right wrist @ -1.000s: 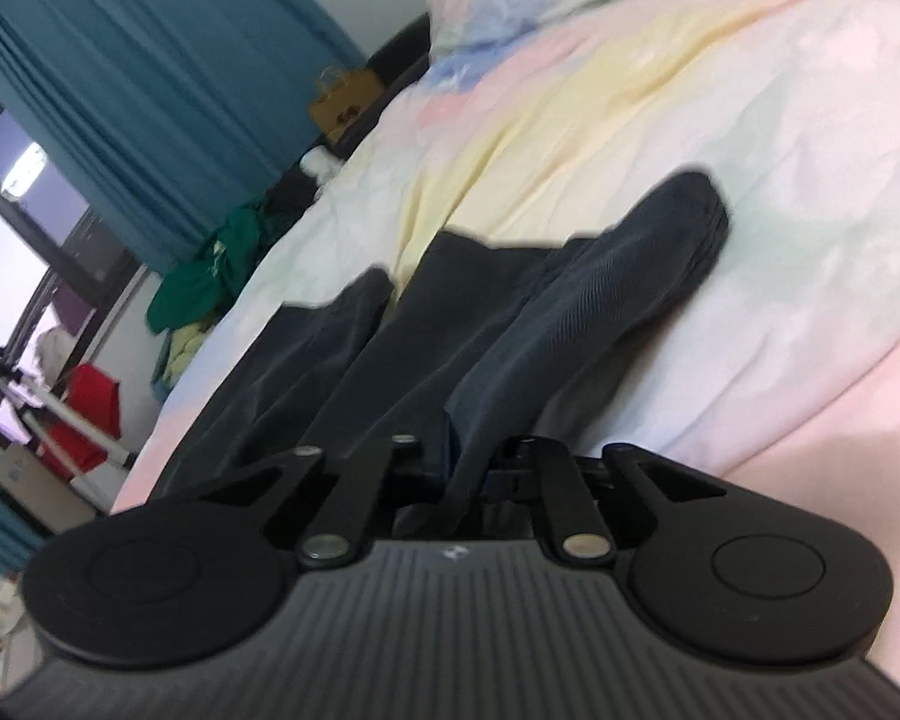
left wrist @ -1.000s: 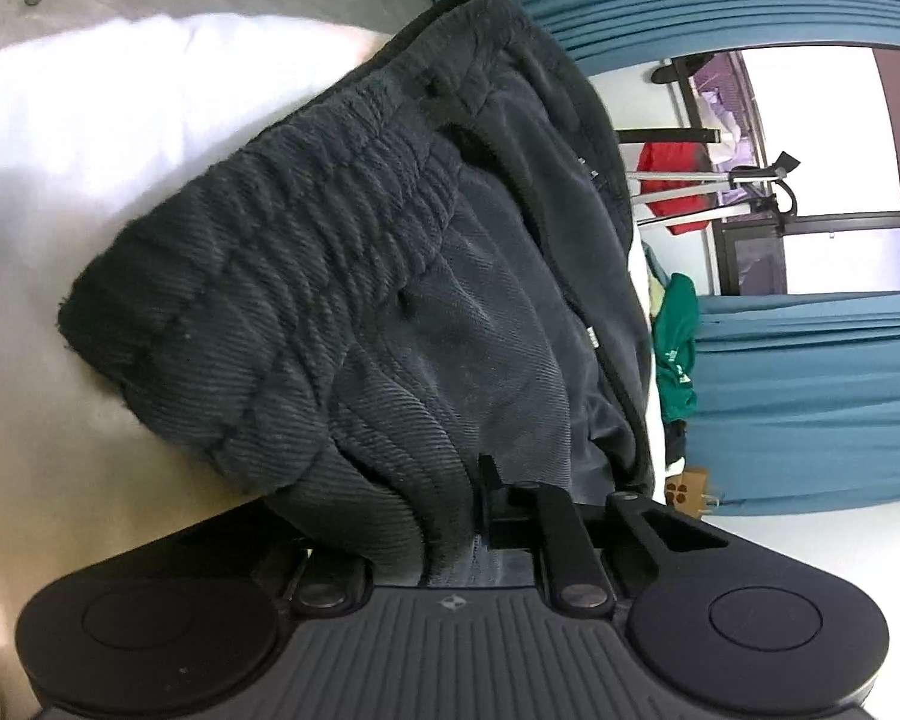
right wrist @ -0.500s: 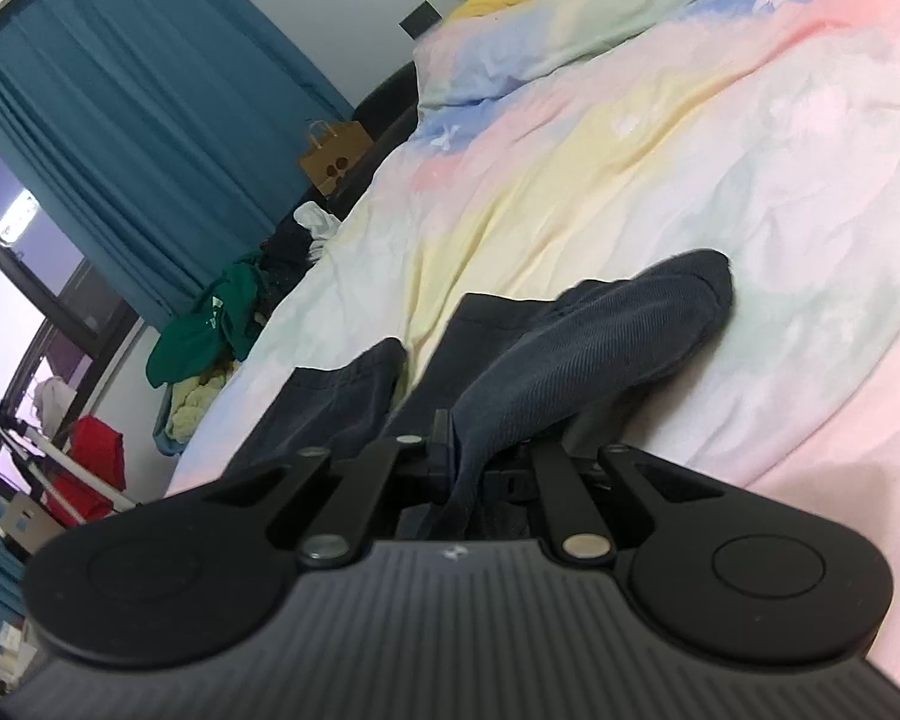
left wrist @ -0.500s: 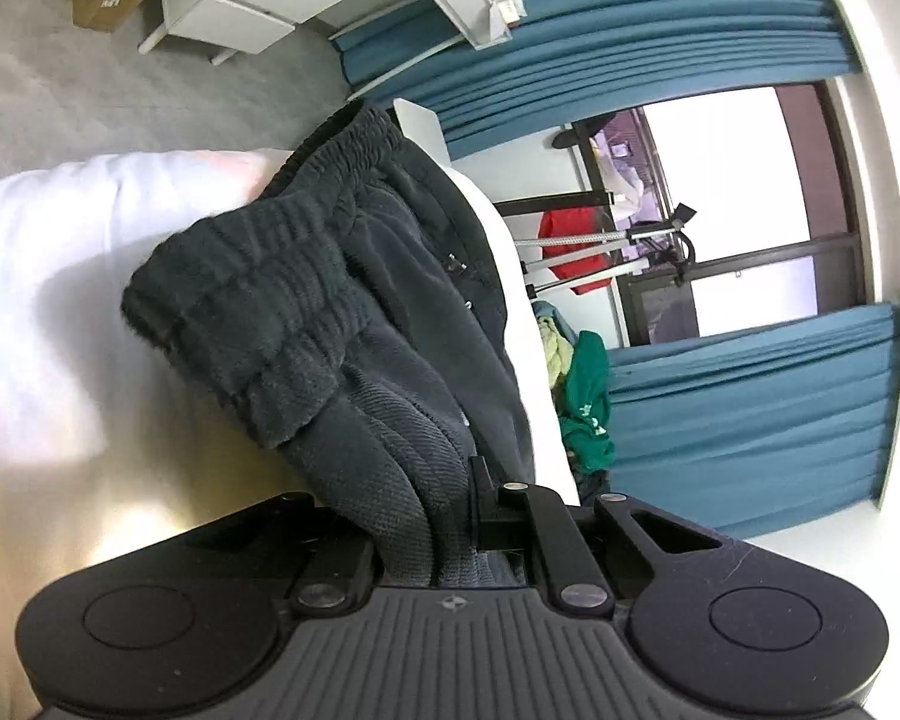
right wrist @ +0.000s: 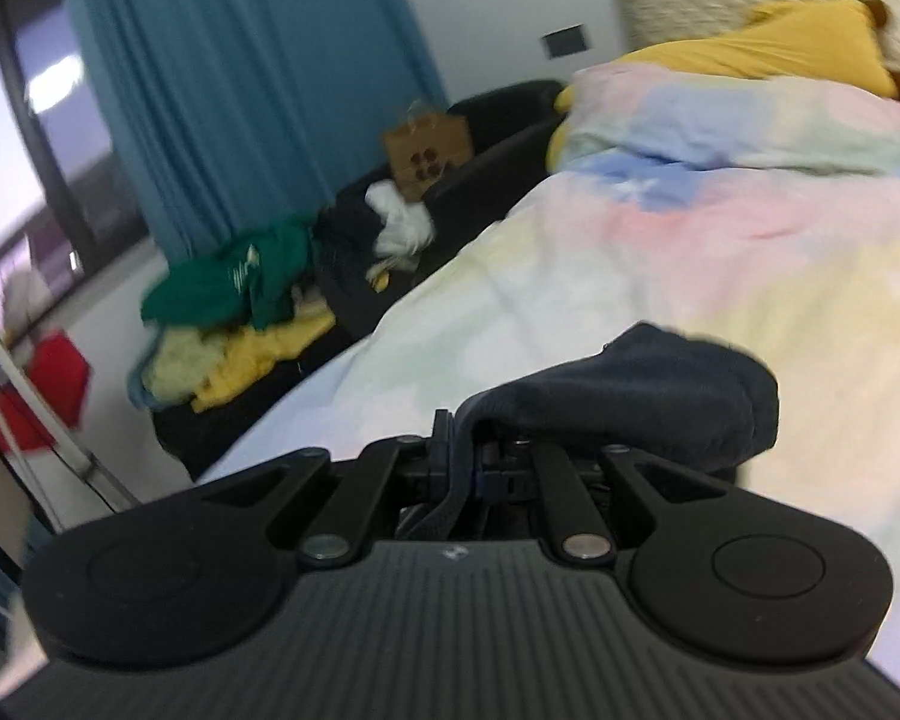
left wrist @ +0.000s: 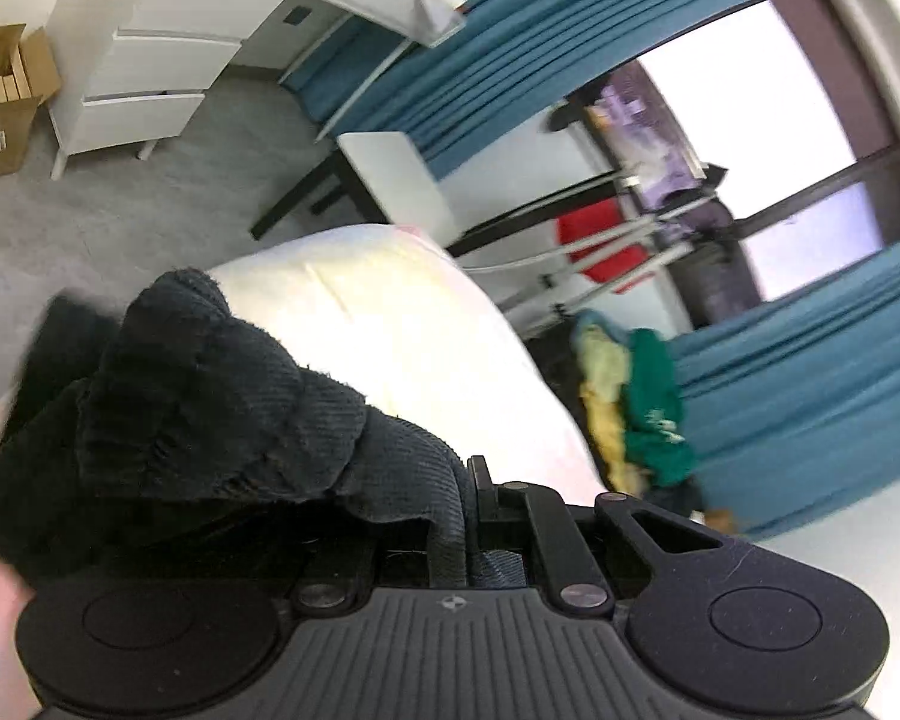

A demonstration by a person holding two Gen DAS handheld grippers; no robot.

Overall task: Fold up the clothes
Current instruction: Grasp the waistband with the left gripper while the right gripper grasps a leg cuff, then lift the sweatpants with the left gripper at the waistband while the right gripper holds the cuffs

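Both claws have swung up and away from the bed since the earlier frames, so the dark trousers [left wrist: 198,408] now bunch close to each lens instead of lying spread on the sheet. Pressed together on cloth, the left claw [left wrist: 462,516] pinches a thick ribbed edge at lower centre, while the right claw [right wrist: 456,462] pinches a hem, the fabric arching to the right over the pastel bed [right wrist: 750,252]. I judge the fold mid-way: the garment is lifted, not yet laid flat, and the clothes pile [right wrist: 234,294] at centre left waits.
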